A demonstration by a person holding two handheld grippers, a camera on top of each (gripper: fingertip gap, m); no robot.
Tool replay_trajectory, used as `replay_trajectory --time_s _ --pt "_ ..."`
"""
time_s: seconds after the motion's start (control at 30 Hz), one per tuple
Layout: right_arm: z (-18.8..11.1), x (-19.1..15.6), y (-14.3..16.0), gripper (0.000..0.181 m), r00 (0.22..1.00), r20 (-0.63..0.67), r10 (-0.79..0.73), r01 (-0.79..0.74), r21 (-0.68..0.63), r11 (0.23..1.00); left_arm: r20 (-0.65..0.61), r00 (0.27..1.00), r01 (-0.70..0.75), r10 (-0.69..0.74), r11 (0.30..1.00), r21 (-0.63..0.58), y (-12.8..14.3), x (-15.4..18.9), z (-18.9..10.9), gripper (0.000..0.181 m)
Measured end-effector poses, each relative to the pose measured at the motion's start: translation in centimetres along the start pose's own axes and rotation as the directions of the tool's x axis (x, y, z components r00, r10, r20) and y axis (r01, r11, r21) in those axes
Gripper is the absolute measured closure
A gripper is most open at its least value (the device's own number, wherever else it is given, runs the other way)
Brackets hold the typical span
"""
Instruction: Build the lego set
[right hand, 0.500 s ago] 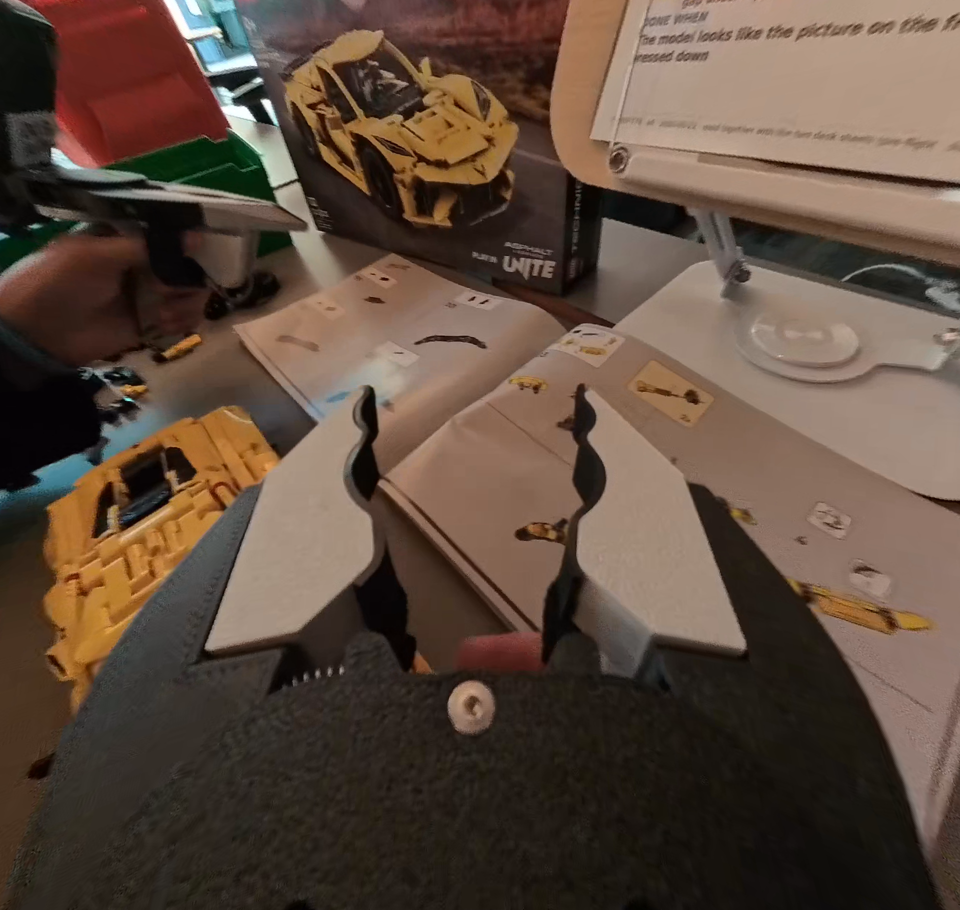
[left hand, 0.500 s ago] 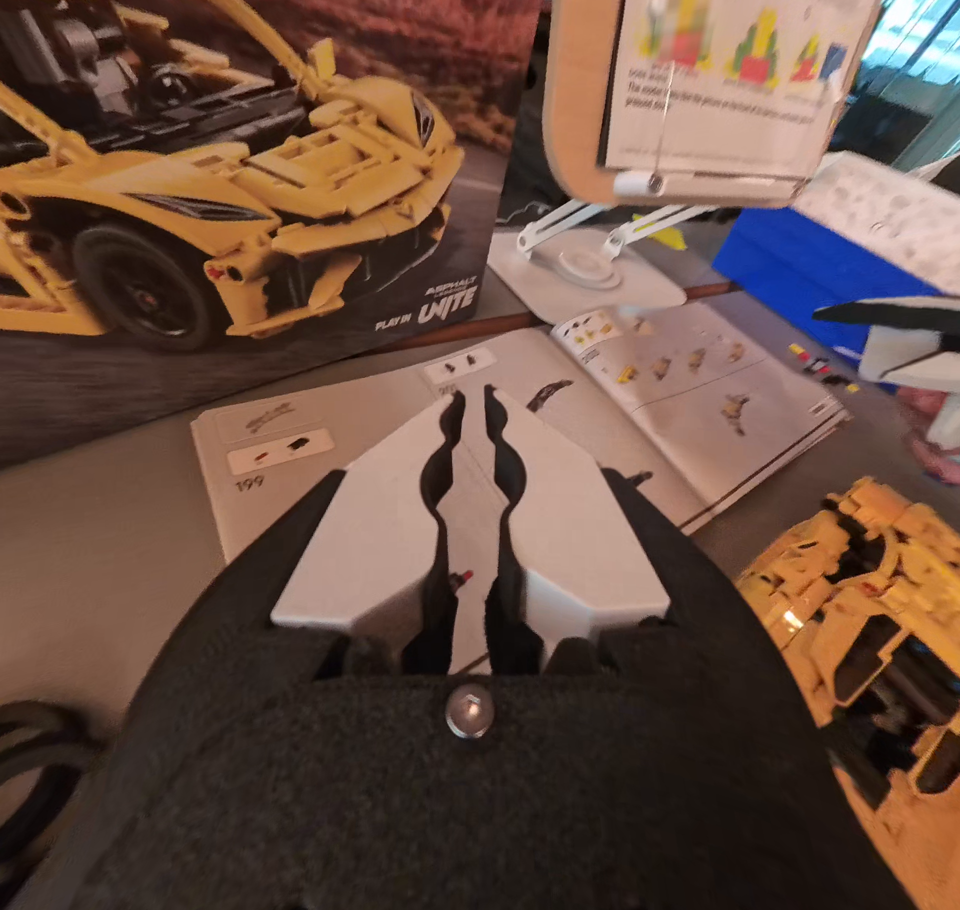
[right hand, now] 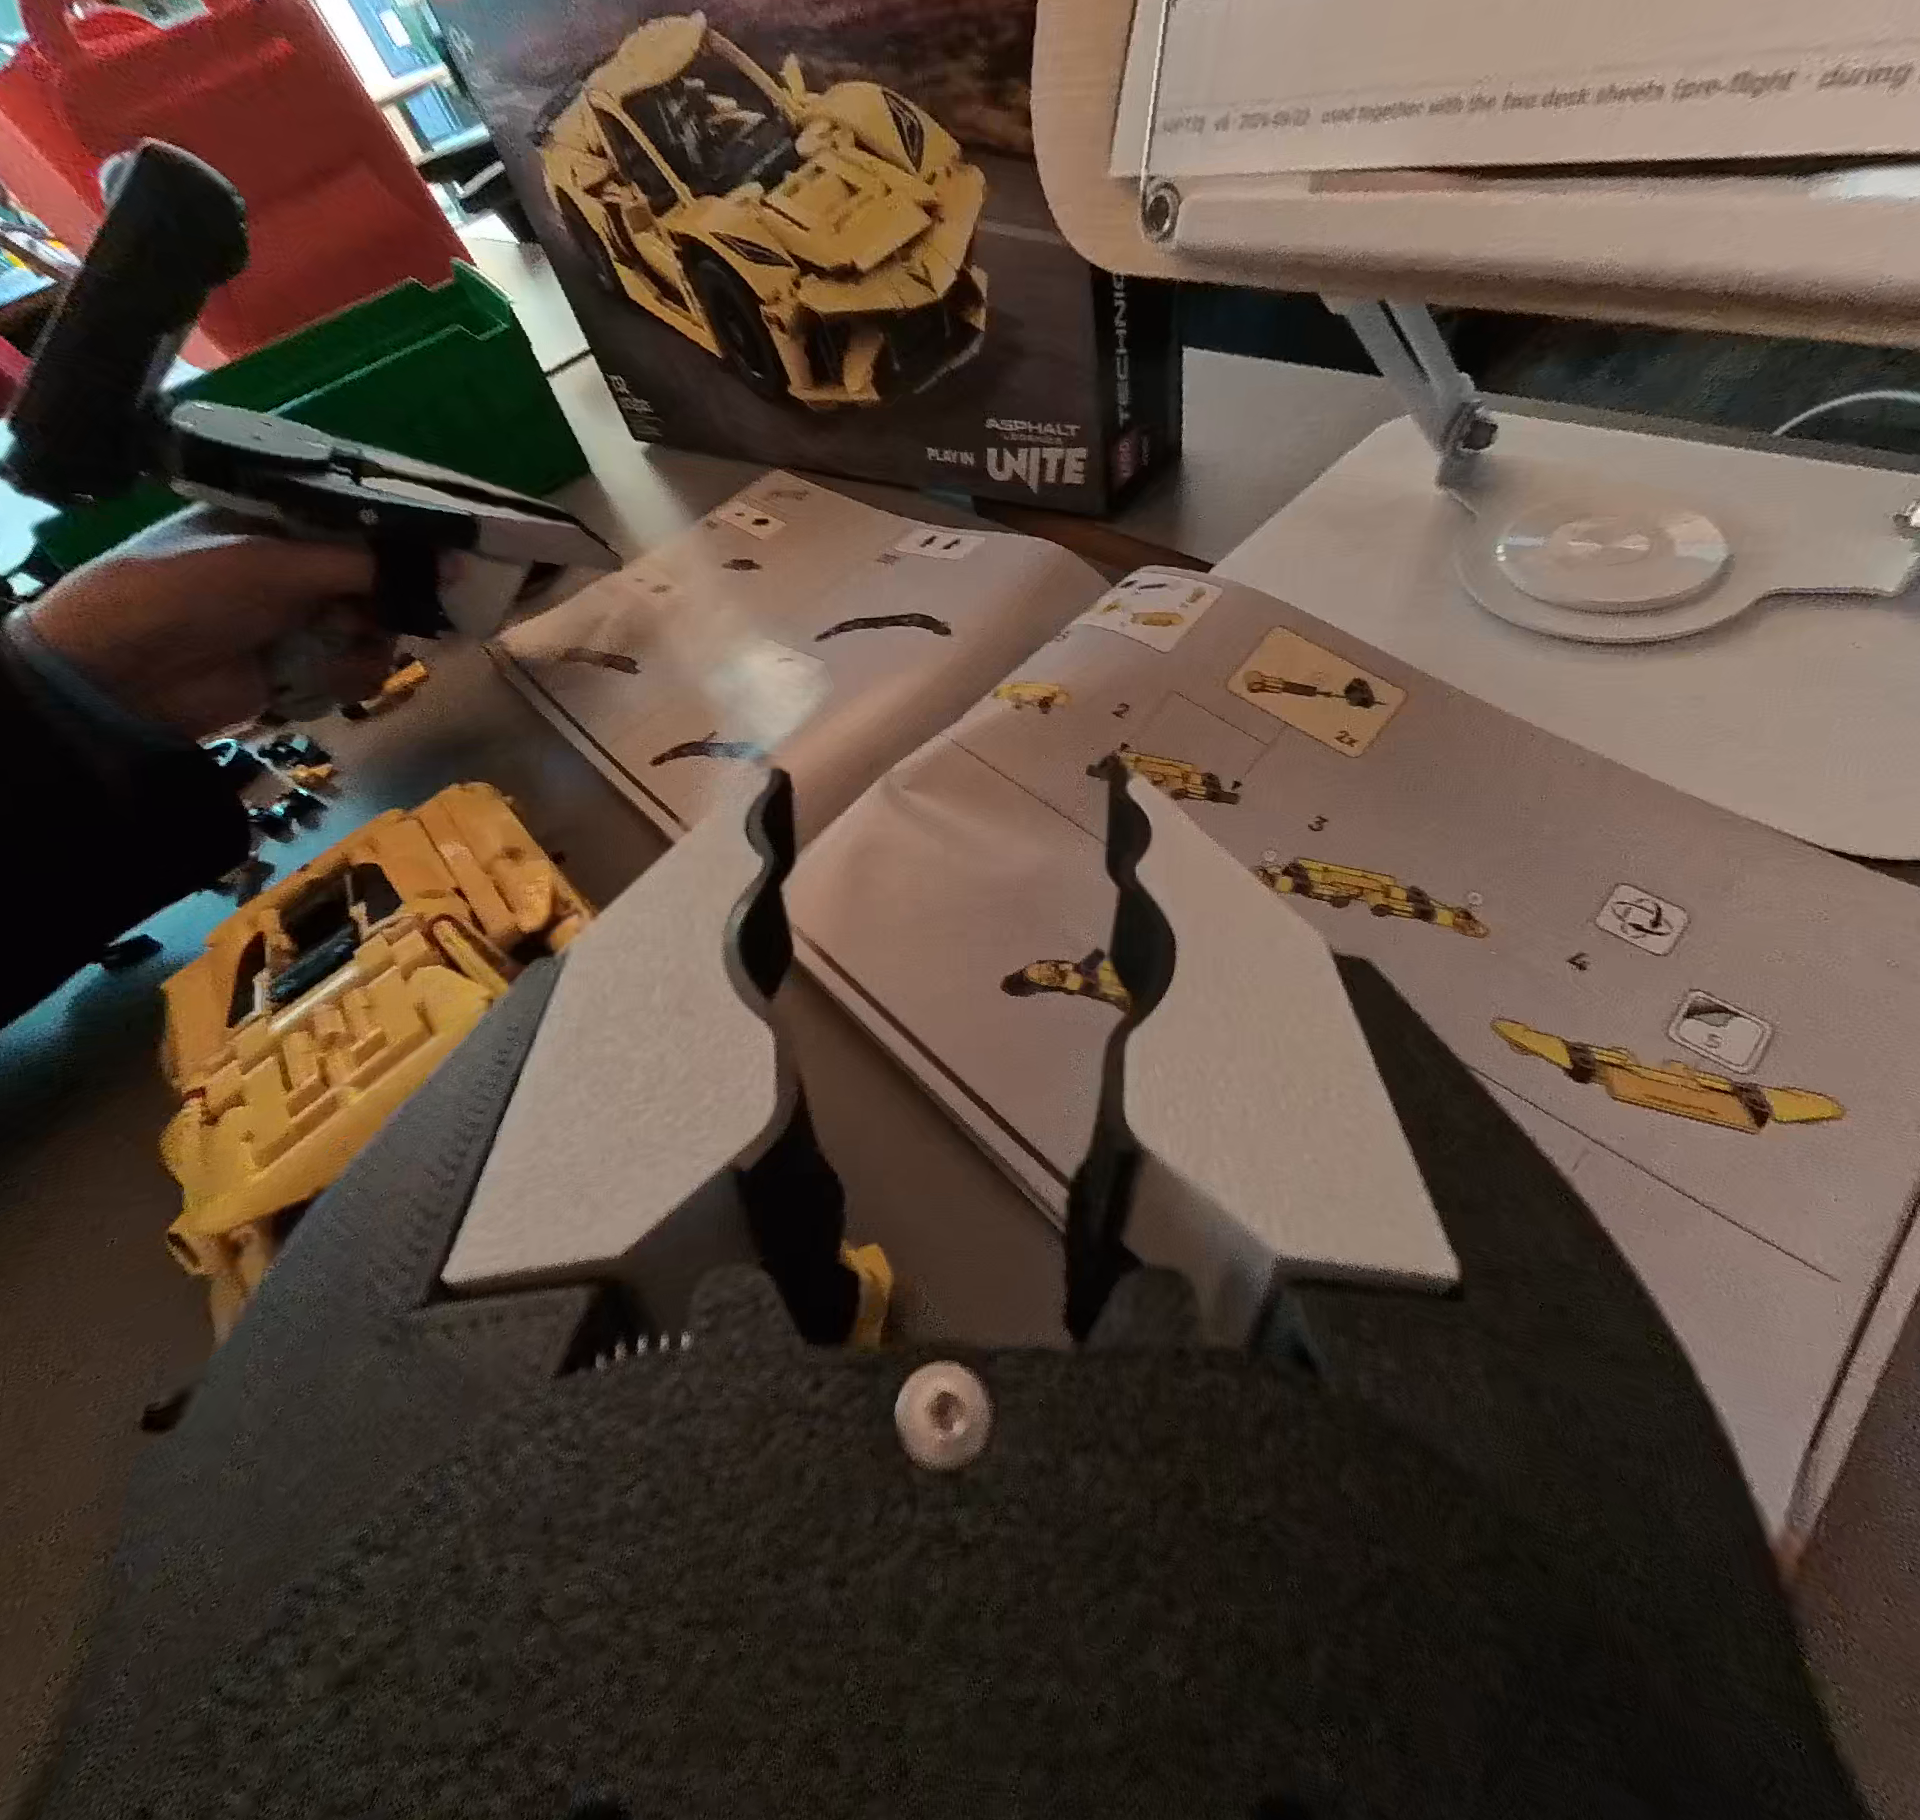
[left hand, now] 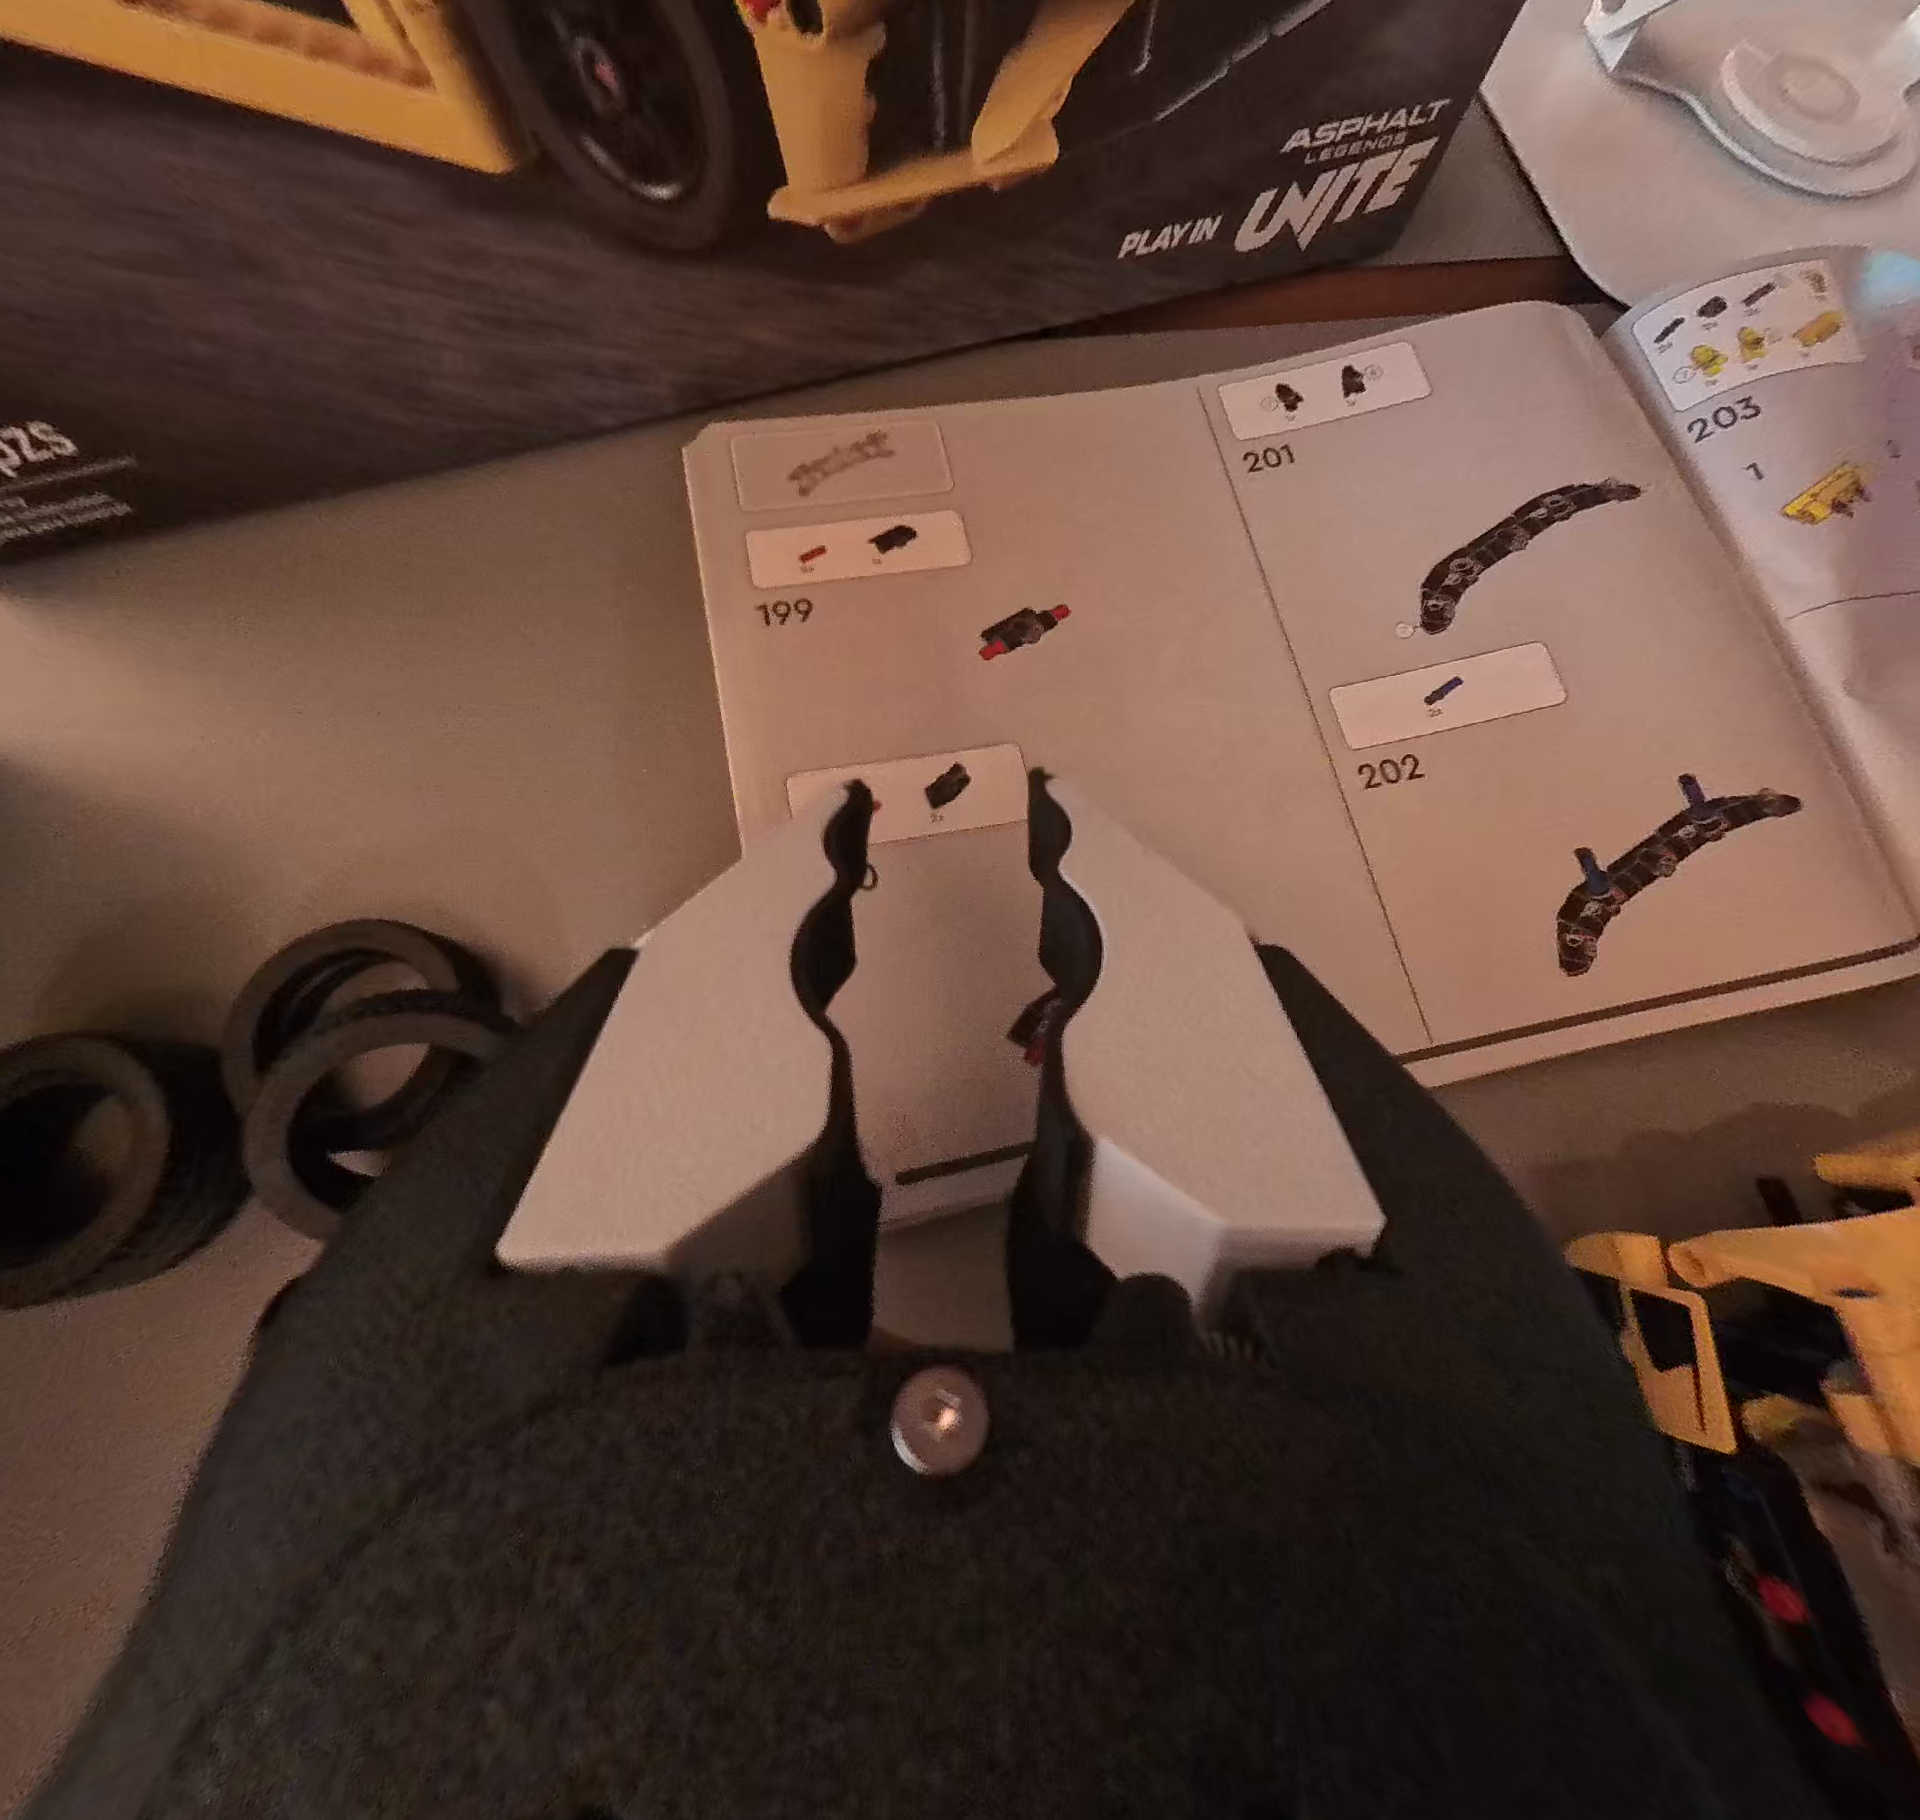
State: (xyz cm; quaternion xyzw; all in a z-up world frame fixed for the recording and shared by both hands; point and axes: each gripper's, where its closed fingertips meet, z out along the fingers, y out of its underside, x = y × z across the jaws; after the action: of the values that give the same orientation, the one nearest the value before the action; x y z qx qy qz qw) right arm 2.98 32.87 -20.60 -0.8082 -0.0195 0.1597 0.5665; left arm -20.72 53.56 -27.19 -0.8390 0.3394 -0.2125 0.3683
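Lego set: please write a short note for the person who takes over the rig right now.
Left gripper: jaws open, empty, over the left page of the manual.
Right gripper: jaws open, empty, over the right page.
The yellow car is partly built and lies left of the manual; tyres are loose on the table; the box stands behind.
Left: pick the next part and continue building.

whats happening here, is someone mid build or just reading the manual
Mid build, between steps. A person holds a gripper in each hand over the open instruction booklet. The left gripper and right gripper are both open and hold no piece. The half-built yellow car sits on the table beside the booklet, with black tyres lying loose to the left and the set's box standing behind.
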Motion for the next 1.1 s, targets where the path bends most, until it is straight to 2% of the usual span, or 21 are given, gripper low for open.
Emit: replay_trajectory --time_s 0.1,0.2,0.27,0.37,0.43,0.5,0.6,0.73,0.8,0.9,1.03,1.1 --pt "0.1 0.3 0.3 0.121 1.0 -0.004 0.002 -0.002 -0.012 1.0 -0.041 0.999 0.026 -0.025 1.0 0.008 -0.1 0.4 0.2 0.151" --pt "-1.0 1.4 -0.7 0.122 0.998 -0.053 -0.031 0.031 -0.008 0.999 -0.053 0.998 -0.016 0.018 0.999 0.046 -0.7 1.2 0.2 0.151" --pt "-4.0 2.8 -2.0 0.125 0.984 -0.15 -0.098 0.09 -0.06 0.994 -0.066 0.997 -0.038 0.043 0.997 0.073 -1.2 2.0 0.2 0.151" --pt "-11.4 4.1 -2.0 0.134 0.94 -0.292 -0.174 0.135 -0.149 0.98 -0.117 0.992 -0.044 0.052 0.996 0.073 -1.1 3.6 0.5 0.151" --pt "-16.4 4.6 1.3 0.135 0.915 -0.359 -0.186 0.088 -0.271 0.959 -0.123 0.99 -0.055 0.063 0.996 0.071 -1.1 4.0 0.5 0.151" --pt "-20.4 3.9 5.8 0.135 0.918 -0.377 -0.124 -0.025 -0.365 0.931 -0.124 0.99 -0.066 0.074 0.996 0.068 -1.1 4.1 0.6 0.151" --pt "-24.9 2.8 11.7 0.137 0.899 -0.438 -0.026 -0.177 -0.417 0.891 -0.111 0.991 -0.068 0.076 0.995 0.075 -1.3 3.8 0.4 0.151" --pt "-26.6 1.4 15.2 0.146 0.884 -0.463 -0.06 -0.174 -0.445 0.878 -0.123 0.991 -0.046 0.057 0.995 0.093 -1.6 3.8 0.2 0.151" --pt "-27.1 1.7 15.7 0.151 0.871 -0.485 -0.077 -0.165 -0.436 0.884 -0.151 0.988 -0.021 0.035 0.995 0.095 -1.7 4.1 0.1 0.151" --pt "-27.2 2.4 16.2 0.159 0.86 -0.509 0.016 -0.243 -0.381 0.892 -0.173 0.985 0.002 0.015 0.995 0.097 -1.8 4.3 0.0 0.151" --pt "-27.6 3.5 17.9 0.166 0.84 -0.542 -0.024 -0.254 -0.432 0.865 -0.156 0.988 -0.005 0.021 0.995 0.102 -1.9 3.9 -0.1 0.151" --pt "-27.4 3.6 17.9 0.166 0.839 -0.543 0.021 -0.286 -0.408 0.867 -0.166 0.986 0.006 0.011 0.994 0.106 -2.0 4.0 -0.2 0.151"
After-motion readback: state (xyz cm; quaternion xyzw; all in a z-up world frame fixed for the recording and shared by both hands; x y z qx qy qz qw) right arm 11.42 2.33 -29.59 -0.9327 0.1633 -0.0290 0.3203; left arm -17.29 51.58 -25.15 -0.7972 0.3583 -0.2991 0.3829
